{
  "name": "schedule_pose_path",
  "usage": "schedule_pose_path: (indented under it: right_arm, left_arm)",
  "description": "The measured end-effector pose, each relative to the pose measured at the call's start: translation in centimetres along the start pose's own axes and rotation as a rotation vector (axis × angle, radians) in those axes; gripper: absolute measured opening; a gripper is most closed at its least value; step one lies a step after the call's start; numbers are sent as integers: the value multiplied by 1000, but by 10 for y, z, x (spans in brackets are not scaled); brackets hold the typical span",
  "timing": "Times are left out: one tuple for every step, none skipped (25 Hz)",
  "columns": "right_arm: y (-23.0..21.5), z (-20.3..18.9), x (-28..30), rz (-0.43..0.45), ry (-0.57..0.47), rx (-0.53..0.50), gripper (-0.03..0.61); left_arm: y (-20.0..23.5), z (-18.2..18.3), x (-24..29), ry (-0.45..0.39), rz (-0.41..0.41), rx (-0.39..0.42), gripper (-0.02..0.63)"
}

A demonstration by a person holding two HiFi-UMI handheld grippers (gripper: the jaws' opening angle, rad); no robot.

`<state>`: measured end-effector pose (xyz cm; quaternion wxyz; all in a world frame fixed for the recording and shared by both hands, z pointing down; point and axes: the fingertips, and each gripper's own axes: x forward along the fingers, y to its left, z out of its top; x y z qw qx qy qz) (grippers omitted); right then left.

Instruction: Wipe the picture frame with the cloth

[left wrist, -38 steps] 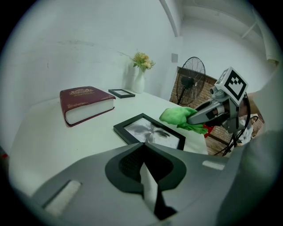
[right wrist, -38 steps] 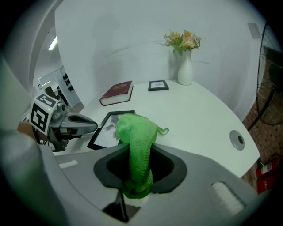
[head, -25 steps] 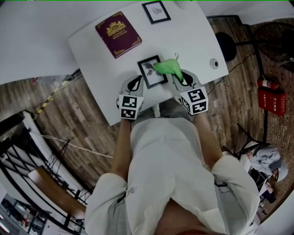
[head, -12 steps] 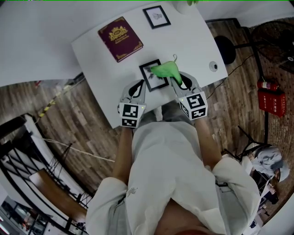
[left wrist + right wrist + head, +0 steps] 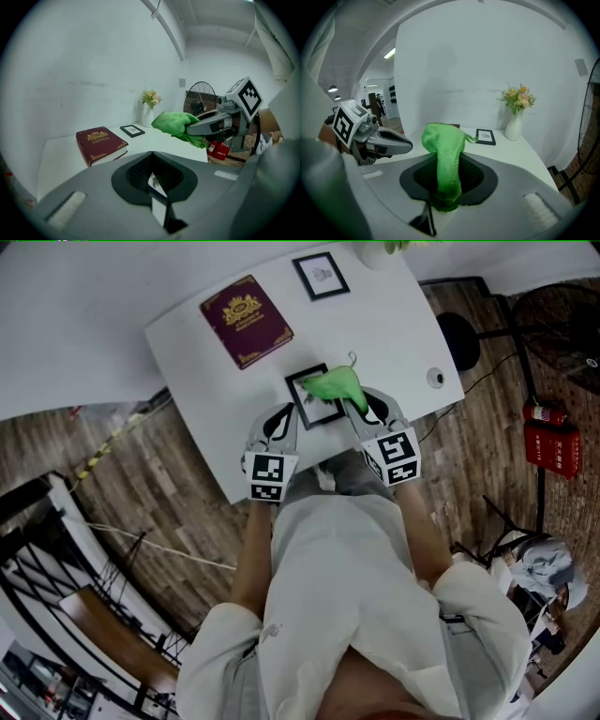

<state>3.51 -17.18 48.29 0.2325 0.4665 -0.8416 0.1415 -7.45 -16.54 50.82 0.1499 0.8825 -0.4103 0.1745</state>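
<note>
Head view: white table (image 5: 403, 324) over a plank floor; person in a pale shirt stands at its near edge, a gripper in each hand.

Left gripper (image 5: 284, 416): jaws drawn narrow on the near-left edge of the picture frame (image 5: 314, 397), a dark-bordered frame with a pale print; in the left gripper view the frame shows edge-on, pinched between the two jaws; cannot tell whether its far side rests on the table.

Right gripper (image 5: 364, 403): jaws clamped on a bright green cloth (image 5: 335, 384); in the right gripper view the cloth rises out of the jaw gap and folds over into a bunched head; a small loop hangs at its side.

Cloth against frame: in the head view the bunched end lies over the frame's right part, near the top right corner; contact looks likely, not certain.

The two grippers sit close, side by side, with the frame between them.

Elsewhere on the table: a maroon book (image 5: 247, 320) with a gold crest, lying flat, left of and beyond the frame, apart from it; a second small picture frame (image 5: 317, 275) lying flat near the far edge; a white vase with flowers (image 5: 514, 126) just beside that small frame; a round cable port (image 5: 436, 377) near the right edge.

Off the table: a standing fan (image 5: 199, 96) to the right; red fire extinguishers (image 5: 547, 439) on the floor.
</note>
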Motion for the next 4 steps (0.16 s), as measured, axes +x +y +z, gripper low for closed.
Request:
schedule_pose_path:
  right_arm:
    - [0, 1, 1, 3, 1, -1, 89]
    - [0, 1, 3, 5, 1, -2, 89]
    - [0, 2, 4, 7, 2, -2, 89]
    - [0, 2, 5, 9, 2, -3, 89]
  left_arm:
    - [1, 1, 1, -2, 2, -3, 20]
    - [1, 2, 1, -4, 4, -6, 20]
    - [2, 2, 2, -6, 5, -8, 20]
    - [3, 3, 2, -8, 6, -10, 20]
